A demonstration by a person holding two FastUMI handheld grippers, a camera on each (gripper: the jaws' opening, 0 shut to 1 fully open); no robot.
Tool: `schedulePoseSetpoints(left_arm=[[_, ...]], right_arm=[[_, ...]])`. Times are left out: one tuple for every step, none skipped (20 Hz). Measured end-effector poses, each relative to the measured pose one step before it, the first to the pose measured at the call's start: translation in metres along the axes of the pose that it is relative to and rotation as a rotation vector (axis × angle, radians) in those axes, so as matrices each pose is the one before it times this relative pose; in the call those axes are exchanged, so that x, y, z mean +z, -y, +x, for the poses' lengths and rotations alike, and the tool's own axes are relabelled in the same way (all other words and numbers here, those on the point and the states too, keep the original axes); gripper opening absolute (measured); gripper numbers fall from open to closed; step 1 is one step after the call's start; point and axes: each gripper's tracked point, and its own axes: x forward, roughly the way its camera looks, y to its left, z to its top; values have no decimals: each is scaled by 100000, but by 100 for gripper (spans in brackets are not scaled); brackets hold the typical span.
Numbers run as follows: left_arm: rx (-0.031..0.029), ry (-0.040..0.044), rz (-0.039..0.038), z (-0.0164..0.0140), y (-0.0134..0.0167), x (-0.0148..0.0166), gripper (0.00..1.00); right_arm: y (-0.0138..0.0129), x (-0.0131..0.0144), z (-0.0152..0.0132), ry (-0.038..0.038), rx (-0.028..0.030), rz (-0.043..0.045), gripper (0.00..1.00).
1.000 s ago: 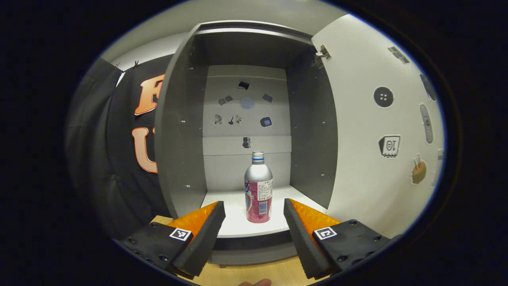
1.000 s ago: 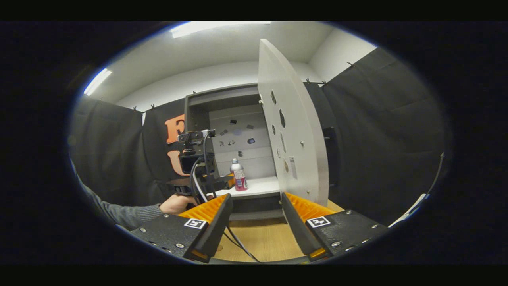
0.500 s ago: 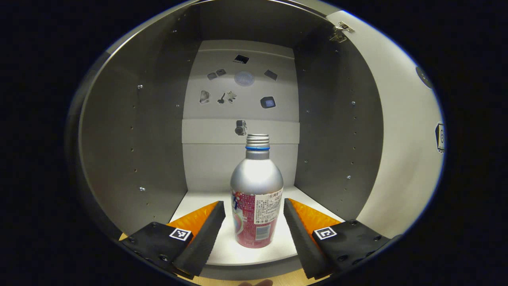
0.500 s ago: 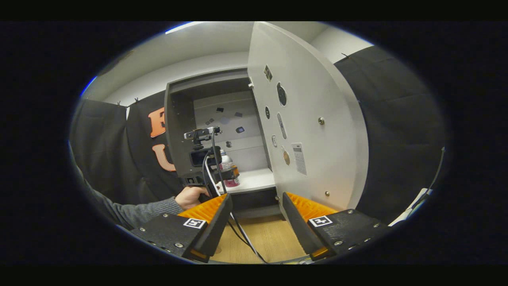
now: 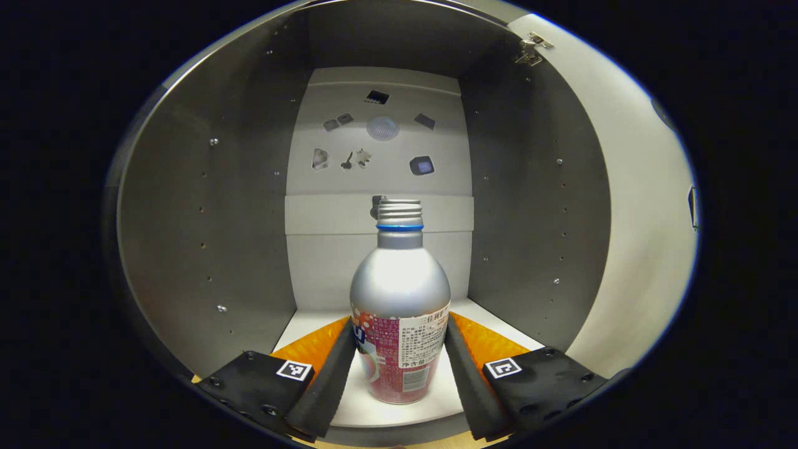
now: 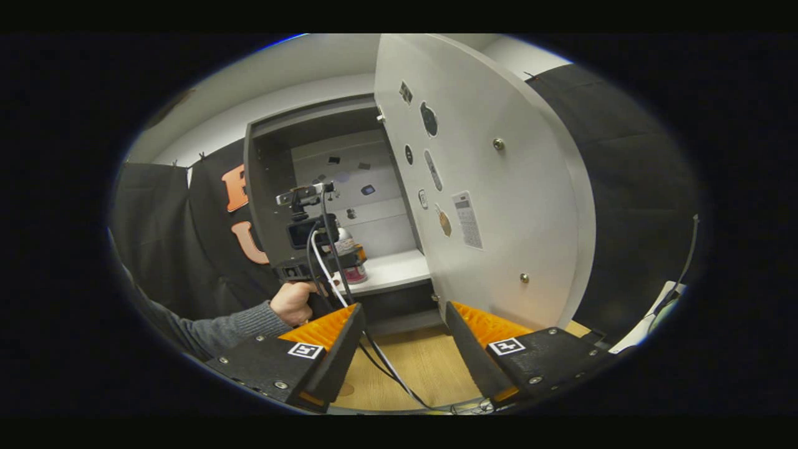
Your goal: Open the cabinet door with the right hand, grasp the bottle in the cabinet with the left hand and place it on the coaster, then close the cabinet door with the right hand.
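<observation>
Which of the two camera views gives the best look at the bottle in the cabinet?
The left gripper view: the silver metal bottle with the pink label stands upright, close and central between that claw's fingers. In the right gripper view the bottle is small, distant and partly hidden behind the other claw.

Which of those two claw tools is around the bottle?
The left gripper: its fingers flank the bottle standing inside the cabinet. The right gripper hangs open over the wooden table, holding nothing.
</observation>
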Motion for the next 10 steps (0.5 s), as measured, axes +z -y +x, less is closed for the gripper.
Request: schedulePoseSetpoints(left_arm=[[179,1077,-233,-1025,-124,485,86],[868,712,322,-1073,-239,324,86],[665,201,194,-1216,-271,261,86],[-58,1193,-307,-1331,-5,468,87],[246,1570,-22,-1320,-177,424,86],[530,835,816,-1352,-197,257,86],[257,524,1478,-1353,-262,44,86],[519,72,1258,-1386,-188,-177,86],[668,10,888,-1418,-331,-279,86],[997,6,590,-1433,-401,-429,86]], right_arm=[[30,-112,-130,-296,513,-523,82],[-86,-173,-388,-706,587,-371,82],[-62,-283,-641,-340,489,-191,82],[-54,-328,-625,-286,595,-59,82],[-134,-305,-525,-733,898,318,82],[-155,-182,-508,-545,1042,475,82],[-229,-187,-618,-132,1122,293,82],[-173,-113,-588,-258,1004,162,82],[-198,-296,-780,-534,1018,33,82],[-6,-378,-706,-612,624,-33,82]])
